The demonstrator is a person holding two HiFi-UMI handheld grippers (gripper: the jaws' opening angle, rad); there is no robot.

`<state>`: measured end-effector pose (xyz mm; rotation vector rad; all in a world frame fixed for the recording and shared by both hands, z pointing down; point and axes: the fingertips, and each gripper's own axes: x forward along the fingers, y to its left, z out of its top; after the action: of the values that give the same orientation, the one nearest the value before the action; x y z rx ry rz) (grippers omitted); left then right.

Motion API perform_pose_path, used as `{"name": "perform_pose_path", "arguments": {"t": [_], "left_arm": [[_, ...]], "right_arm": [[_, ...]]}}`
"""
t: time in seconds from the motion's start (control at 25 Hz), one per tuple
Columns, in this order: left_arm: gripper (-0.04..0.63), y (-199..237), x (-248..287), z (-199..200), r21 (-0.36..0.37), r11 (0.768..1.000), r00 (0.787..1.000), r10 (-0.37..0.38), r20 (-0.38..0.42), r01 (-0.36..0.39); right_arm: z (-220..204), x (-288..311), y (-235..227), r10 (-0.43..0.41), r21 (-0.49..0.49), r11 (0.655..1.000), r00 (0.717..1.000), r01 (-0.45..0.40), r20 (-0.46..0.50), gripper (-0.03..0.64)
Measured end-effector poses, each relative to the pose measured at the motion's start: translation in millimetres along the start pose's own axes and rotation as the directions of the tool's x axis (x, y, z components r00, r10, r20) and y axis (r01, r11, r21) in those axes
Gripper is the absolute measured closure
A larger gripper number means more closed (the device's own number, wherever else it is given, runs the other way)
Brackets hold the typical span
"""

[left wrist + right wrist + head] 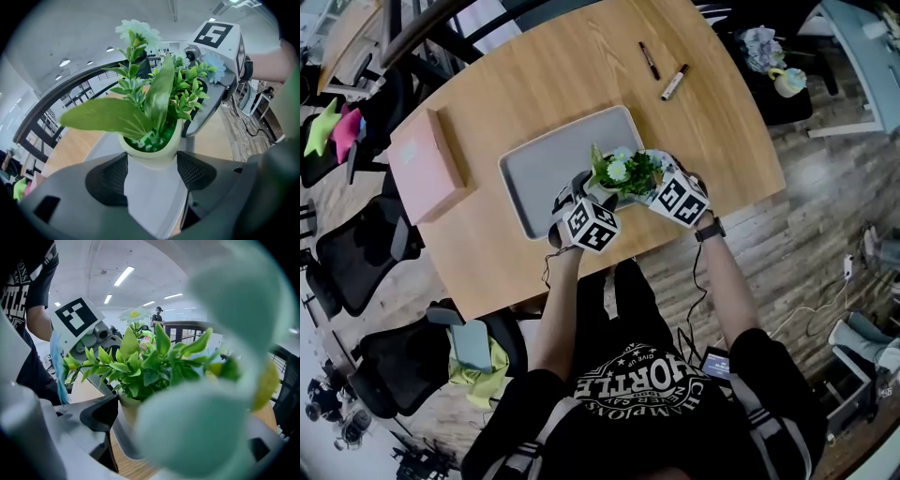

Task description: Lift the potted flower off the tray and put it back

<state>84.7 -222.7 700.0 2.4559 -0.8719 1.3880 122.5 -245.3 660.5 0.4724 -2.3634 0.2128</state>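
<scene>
The potted flower (623, 172), green leaves and pale blooms in a cream pot, sits at the near right corner of the grey tray (548, 164). My left gripper (581, 192) is shut on the pot; in the left gripper view the pot (152, 187) fills the gap between both black pads (105, 180). My right gripper (652, 183) closes on the pot from the other side. Its left pad (98, 413) lies against the pot wall (127, 412); a blurred bloom (206, 427) hides the other jaw. Whether the pot rests on the tray or hangs just above it is unclear.
A pink box (427, 169) lies on the wooden table (534, 75) left of the tray. Two markers (674, 82) lie at the far right. Black chairs (356, 253) stand along the left side. The table's near edge runs just below the grippers.
</scene>
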Motion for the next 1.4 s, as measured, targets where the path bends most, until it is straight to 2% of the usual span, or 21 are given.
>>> {"name": "perform_pose_path", "arguments": {"t": [0.56, 0.76, 0.96, 1.12, 1.4], "left_arm": [[0.252, -0.8, 13.2, -6.4, 0.013, 1.000, 1.000, 0.015, -0.005, -0.014], [0.252, 0.8, 14.5, -4.3, 0.034, 0.999, 1.000, 0.029, 0.000, -0.029], [0.256, -1.1, 18.3, -6.1, 0.064, 0.997, 0.999, 0.039, -0.005, -0.039], [0.258, -2.5, 19.2, -8.4, 0.054, 0.998, 0.999, 0.036, -0.003, -0.036], [0.273, -2.8, 20.3, -10.4, 0.032, 0.999, 1.000, 0.031, 0.001, -0.031]], "right_arm": [[-14.5, 11.6, -2.5, 0.004, 0.025, 1.000, 1.000, -0.005, 0.012, 0.204], [-18.4, 14.0, -2.6, 0.010, 0.063, 0.998, 1.000, -0.012, 0.030, 0.204], [-25.4, 16.4, -2.0, 0.009, 0.103, 0.995, 1.000, -0.010, 0.008, 0.204], [-26.6, 17.1, -0.6, 0.007, 0.115, 0.993, 1.000, -0.006, -0.005, 0.204], [-32.3, 16.8, -4.3, -0.050, 0.151, 0.987, 0.998, 0.053, -0.026, 0.201]]}}
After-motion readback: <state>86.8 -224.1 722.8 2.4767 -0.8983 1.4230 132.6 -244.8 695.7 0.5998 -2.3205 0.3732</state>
